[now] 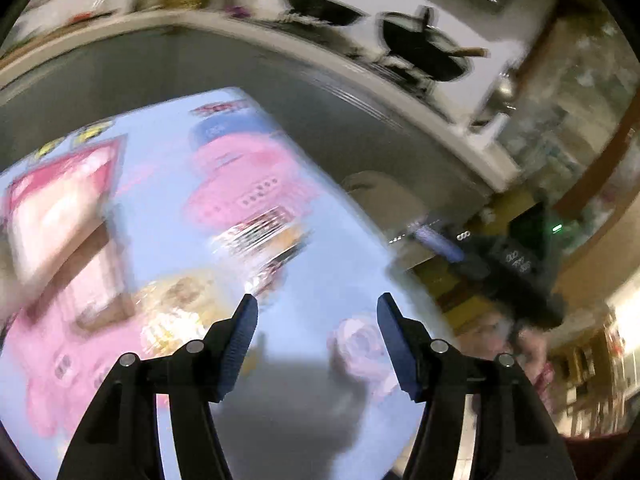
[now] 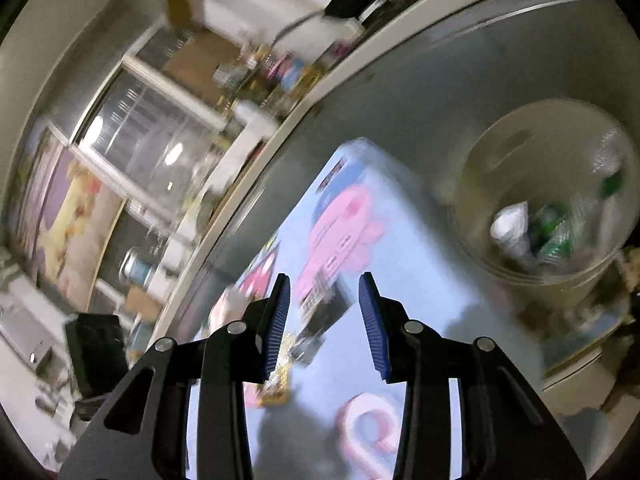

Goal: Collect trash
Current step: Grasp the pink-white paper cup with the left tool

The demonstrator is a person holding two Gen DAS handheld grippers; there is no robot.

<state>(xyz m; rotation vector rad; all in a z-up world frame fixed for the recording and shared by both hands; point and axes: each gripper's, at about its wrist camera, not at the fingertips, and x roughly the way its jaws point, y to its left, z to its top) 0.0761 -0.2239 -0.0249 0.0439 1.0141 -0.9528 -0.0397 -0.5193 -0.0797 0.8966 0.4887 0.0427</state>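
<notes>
The trash, shiny crumpled wrappers (image 1: 260, 236), lies mid-surface on the pink-and-blue printed table (image 1: 340, 240), at twelve o'clock from the left gripper (image 1: 317, 344), whose jaws stand released and empty above it, seemingly ready for a pick. The right gripper (image 2: 324, 324) is likewise parted and holds nothing. At its two o'clock the bin (image 2: 480, 168) waits off the table's edge with bottles inside; blur hides finer detail, and nothing appears to obstruct.

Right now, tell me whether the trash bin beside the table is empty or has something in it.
Not empty. The right wrist view looks into the round bin: white and green trash lies at its bottom, too blurred to identify.
</notes>
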